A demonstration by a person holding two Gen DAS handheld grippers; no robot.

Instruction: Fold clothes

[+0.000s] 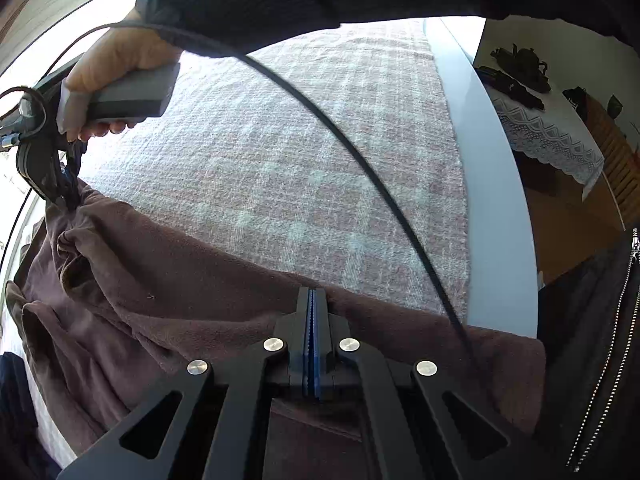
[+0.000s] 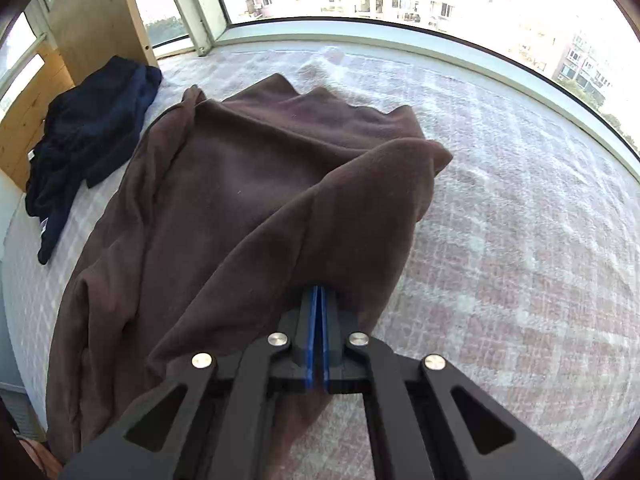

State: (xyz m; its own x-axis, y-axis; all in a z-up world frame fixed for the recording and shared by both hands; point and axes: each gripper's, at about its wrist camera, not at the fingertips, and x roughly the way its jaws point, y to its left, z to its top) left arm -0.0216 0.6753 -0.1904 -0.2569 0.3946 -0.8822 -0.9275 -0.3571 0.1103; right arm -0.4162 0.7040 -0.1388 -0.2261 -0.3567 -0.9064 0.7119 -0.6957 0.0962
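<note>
You held a brown fleece garment [image 2: 256, 200] by its near edge over the pink-and-white checked blanket [image 2: 500, 240] that covered the window-side platform, its far half still lying rumpled on the cover. The left gripper [image 1: 312, 300] was clamped tight, its blue pads pressed together on the fabric's edge; the right gripper [image 2: 318, 296] was likewise clenched on a fold of the same cloth, which draped up and over its tips. In the left wrist view, your right hand [image 1: 116, 68] gripped its grey handle [image 1: 136, 96], with the cloth bunched below it.

The fleece looked soft, limp and fairly light: it sagged between the two grips and creased wherever it was unsupported, so it likely would not hold a shape by itself. Its napped surface probably gave the pads good purchase. Corners and hems seemed the best places to take hold, keeping the edge taut between both hands.

A dark navy garment [image 2: 92, 128] lay crumpled near the wooden cabinet [image 2: 96, 12], well apart.
</note>
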